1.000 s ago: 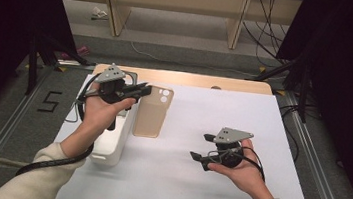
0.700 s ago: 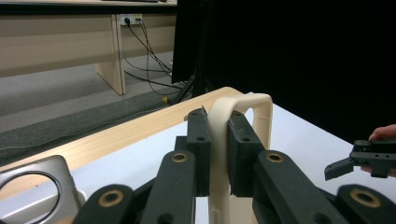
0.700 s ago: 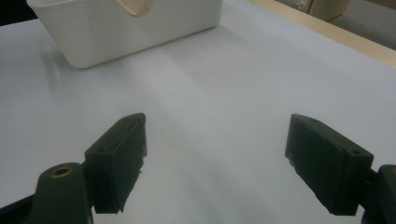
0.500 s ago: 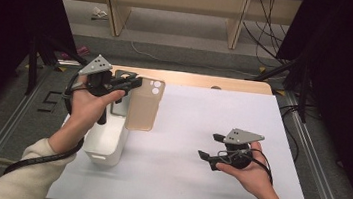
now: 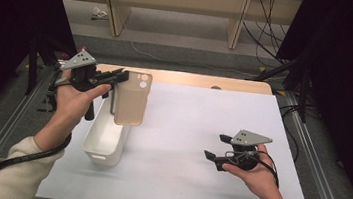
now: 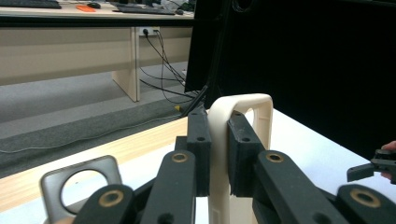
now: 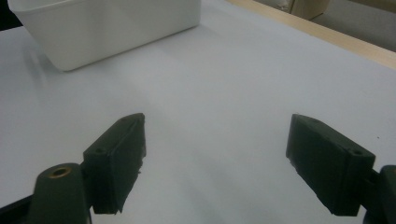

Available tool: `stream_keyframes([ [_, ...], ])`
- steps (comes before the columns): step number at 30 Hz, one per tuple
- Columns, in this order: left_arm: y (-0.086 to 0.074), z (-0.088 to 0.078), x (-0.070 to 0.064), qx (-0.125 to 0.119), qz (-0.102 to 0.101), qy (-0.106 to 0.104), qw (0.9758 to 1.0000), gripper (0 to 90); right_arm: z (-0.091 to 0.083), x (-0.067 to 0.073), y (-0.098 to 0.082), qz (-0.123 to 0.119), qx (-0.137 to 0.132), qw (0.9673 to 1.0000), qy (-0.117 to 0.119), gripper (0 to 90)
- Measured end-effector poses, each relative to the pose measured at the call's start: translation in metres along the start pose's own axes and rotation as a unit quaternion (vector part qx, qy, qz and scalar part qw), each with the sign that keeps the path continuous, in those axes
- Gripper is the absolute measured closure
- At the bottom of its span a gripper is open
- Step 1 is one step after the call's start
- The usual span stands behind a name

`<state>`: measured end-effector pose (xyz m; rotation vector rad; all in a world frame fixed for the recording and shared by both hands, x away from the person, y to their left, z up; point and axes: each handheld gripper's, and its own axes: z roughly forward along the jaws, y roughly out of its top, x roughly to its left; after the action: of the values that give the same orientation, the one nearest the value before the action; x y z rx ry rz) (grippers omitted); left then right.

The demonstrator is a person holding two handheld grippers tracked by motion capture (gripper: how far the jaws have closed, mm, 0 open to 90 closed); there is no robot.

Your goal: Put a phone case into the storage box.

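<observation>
Phone case [image 6: 243,140] lower part hidden behind left gripper [image 6: 218,154] jaws; white bin [image 7: 102,28] cropped at top edge.

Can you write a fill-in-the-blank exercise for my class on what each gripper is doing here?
1. The left gripper is shut on the beige ____.
2. The phone case hangs above the white ____.
3. The right gripper has its jaws ____.
4. The bin stands on a ____ table.

Missing words: phone case; bin; open; white

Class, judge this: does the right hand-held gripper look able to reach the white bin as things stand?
Probably yes: the right hand-held gripper is open, with bare table between it and the white bin.
</observation>
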<state>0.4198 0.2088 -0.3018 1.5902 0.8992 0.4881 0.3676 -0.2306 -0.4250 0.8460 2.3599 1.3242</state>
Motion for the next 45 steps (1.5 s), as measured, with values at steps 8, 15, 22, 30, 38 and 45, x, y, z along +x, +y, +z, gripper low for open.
stream_keyframes([
  [8,0.001,-0.013,0.011,-0.006,-0.003,0.008,0.9999,81.2,-0.004,-0.002,-0.003,0.005,-0.002,1.0,-0.007,20.7],
  [15,-0.001,-0.021,0.02,-0.007,-0.007,0.016,0.9998,81.2,-0.006,-0.003,-0.004,0.011,-0.007,0.9999,-0.01,20.4],
  [22,-0.002,-0.026,0.027,-0.012,-0.014,0.022,0.9996,81.1,-0.01,-0.003,-0.006,0.013,-0.009,0.9998,-0.011,19.9],
  [30,-0.003,-0.03,0.033,-0.013,-0.015,0.03,0.9994,81.1,-0.015,-0.004,-0.008,0.019,-0.013,0.9996,-0.015,19.3],
  [38,-0.007,-0.03,0.037,-0.011,-0.02,0.034,0.9992,81.1,-0.018,-0.005,-0.011,0.022,-0.014,0.9995,-0.019,18.9],
  [45,-0.008,-0.028,0.04,-0.009,-0.019,0.037,0.9991,81.1,-0.02,-0.005,-0.012,0.026,-0.015,0.9993,-0.023,18.3],
])
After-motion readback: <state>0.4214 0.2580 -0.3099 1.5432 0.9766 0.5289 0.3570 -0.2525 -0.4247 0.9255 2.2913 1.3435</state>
